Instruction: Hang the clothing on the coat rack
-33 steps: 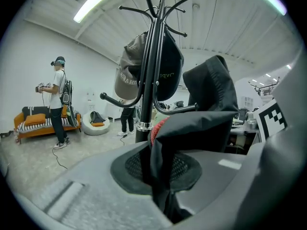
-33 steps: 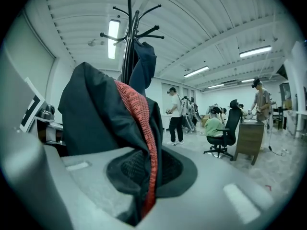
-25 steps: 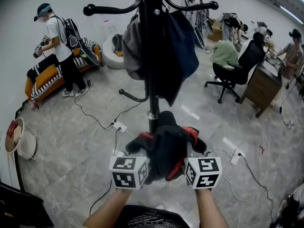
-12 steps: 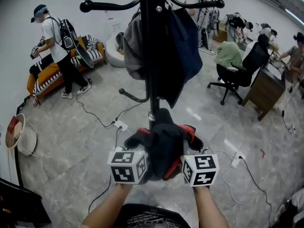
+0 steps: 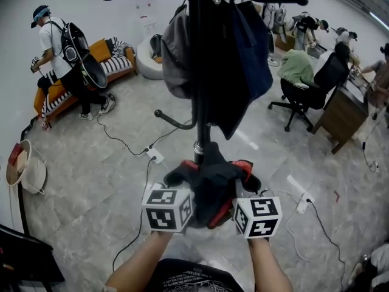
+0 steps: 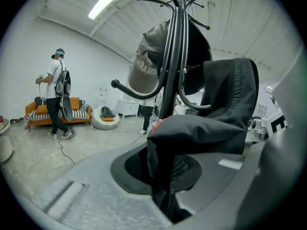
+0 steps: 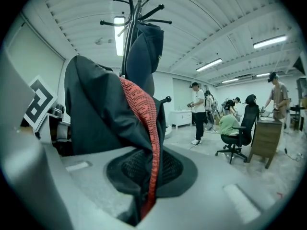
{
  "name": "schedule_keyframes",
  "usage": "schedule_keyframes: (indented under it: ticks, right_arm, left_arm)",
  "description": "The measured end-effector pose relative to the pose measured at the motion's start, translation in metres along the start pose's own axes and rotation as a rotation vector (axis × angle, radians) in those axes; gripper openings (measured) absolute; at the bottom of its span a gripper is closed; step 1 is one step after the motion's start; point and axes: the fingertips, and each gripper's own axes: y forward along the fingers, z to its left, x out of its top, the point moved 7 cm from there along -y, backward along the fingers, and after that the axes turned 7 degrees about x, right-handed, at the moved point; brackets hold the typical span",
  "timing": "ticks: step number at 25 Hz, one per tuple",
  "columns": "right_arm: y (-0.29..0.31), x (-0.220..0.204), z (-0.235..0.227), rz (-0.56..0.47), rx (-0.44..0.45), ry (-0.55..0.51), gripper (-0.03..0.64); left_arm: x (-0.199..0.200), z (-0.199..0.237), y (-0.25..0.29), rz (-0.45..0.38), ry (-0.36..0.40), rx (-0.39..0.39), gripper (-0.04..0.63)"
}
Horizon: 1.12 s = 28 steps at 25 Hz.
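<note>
Open workroom, grey tiled floor [image 5: 91,181]. Left gripper [image 6: 165,195]: fingers clamped on a fold of the black garment [image 5: 213,184]. Right gripper [image 7: 139,202]: fingers clamped on its red-trimmed edge. The garment is bunched just ahead of both sets of fingertips. Coat rack [image 5: 197,72] pole stands directly beyond them, with a grey cap [image 6: 146,66] hanging higher up.

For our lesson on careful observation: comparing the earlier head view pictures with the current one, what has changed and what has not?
The left gripper and right gripper have carried the black and red garment slightly up toward the coat rack, which now looks nearer. Unchanged: both grippers stay shut on the garment; the cap and dark clothing hang on the rack.
</note>
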Motion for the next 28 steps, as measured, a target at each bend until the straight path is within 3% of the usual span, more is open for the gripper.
schedule_keyframes:
  ticks: [28]
  right_arm:
    - [0.038, -0.021, -0.002, 0.032, -0.006, 0.050, 0.021]
  left_arm:
    - [-0.022, 0.000, 0.039, 0.071, 0.049, -0.087, 0.031]
